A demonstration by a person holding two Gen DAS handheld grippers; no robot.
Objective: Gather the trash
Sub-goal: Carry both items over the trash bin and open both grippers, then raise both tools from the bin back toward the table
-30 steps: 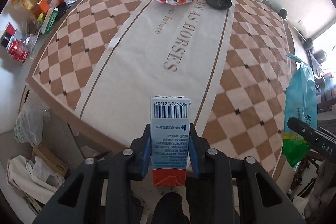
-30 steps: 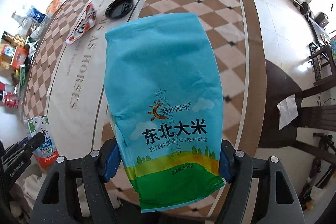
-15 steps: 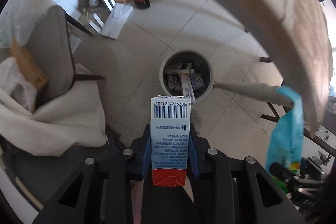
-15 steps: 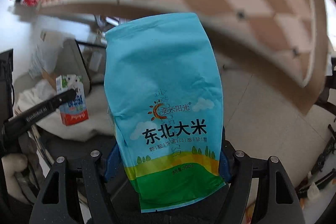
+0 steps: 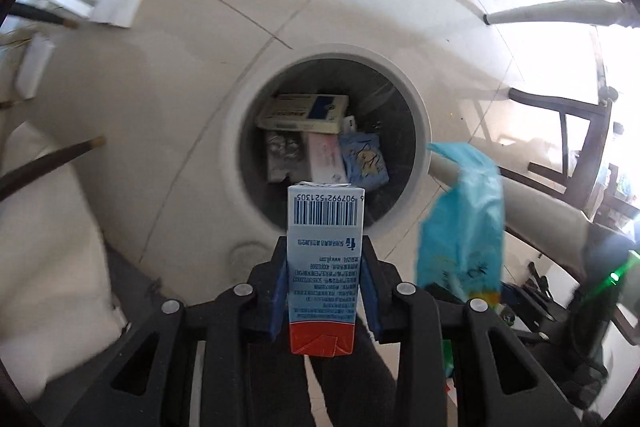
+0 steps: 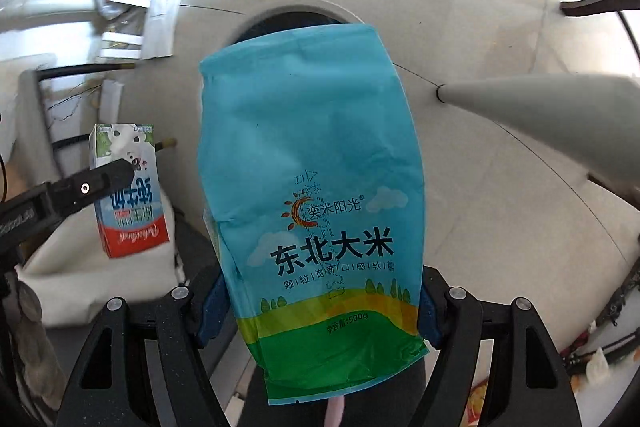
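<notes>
Hanging over the tiled floor (image 5: 168,75), both grippers are carrying trash above the round bin (image 5: 326,55), which is already holding a few flattened boxes and wrappers. That puts the work, by my reading, at the drop step, with neither item released yet.

The right gripper (image 6: 320,311) is pinching the lower part of a big blue rice bag (image 6: 312,163), its fingers pressed against the bag's two edges; the bag is covering most of the bin's mouth in that view, so its alignment is hard to judge there. From the left wrist view the bag is hanging just beside the bin's right rim.

The left gripper (image 5: 325,287) is clamping a small milk carton (image 5: 325,251) between its blue pads, the carton's far end overlapping the near edge of the opening.

Next, each gripper is likely needing to centre over the opening, then spread its fingers so the item falls inside rather than catching the rim.
</notes>
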